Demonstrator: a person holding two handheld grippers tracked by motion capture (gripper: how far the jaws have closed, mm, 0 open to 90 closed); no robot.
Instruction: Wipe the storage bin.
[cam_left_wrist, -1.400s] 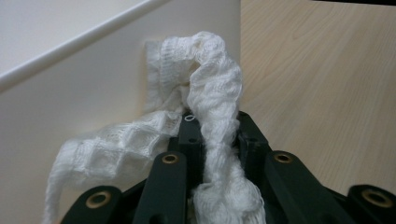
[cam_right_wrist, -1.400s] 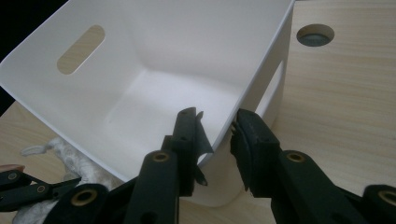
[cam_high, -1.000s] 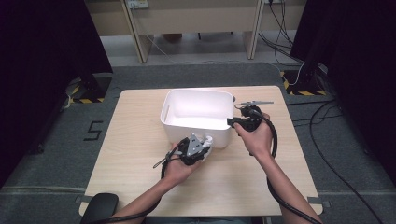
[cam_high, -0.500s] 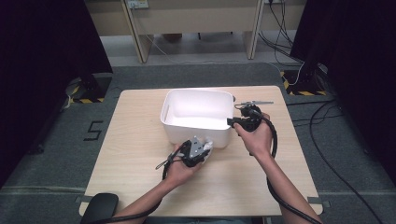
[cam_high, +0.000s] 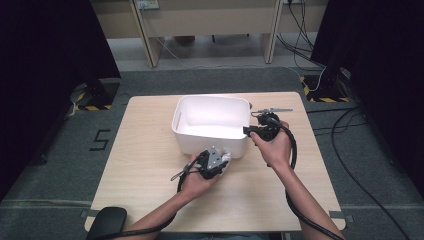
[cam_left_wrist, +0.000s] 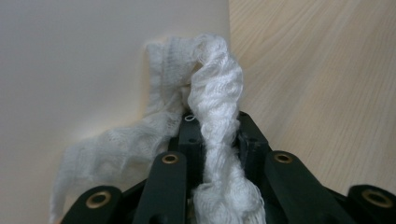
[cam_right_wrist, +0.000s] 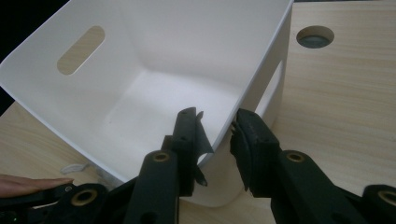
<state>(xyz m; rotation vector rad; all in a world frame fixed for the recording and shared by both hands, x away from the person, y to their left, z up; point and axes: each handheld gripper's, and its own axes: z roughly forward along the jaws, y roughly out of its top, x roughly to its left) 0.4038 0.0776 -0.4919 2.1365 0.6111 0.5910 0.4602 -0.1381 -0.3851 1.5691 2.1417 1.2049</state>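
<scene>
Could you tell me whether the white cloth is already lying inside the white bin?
No, the white cloth is clamped in the left gripper outside the white bin, against its outer wall.

A light wooden table (cam_high: 150, 150) stands on a grey carpeted floor (cam_high: 210, 80). Near its far right corner the top has a round grey cable port (cam_right_wrist: 315, 36). Beyond the table, pale wooden desk legs (cam_high: 142, 35) and a low panel cross the top of the high view, with a socket strip (cam_high: 146, 4) on the panel and cables (cam_high: 300, 20) hanging beside it. Black curtains (cam_high: 45, 60) close off both sides. Yellow-and-black hazard tape (cam_high: 92, 106) marks the curtain feet at left and right. A black numeral 5 (cam_high: 100, 140) is marked on the floor left of the table. Black cables (cam_high: 350, 125) loop over the floor at right. Light falls evenly from above.
</scene>
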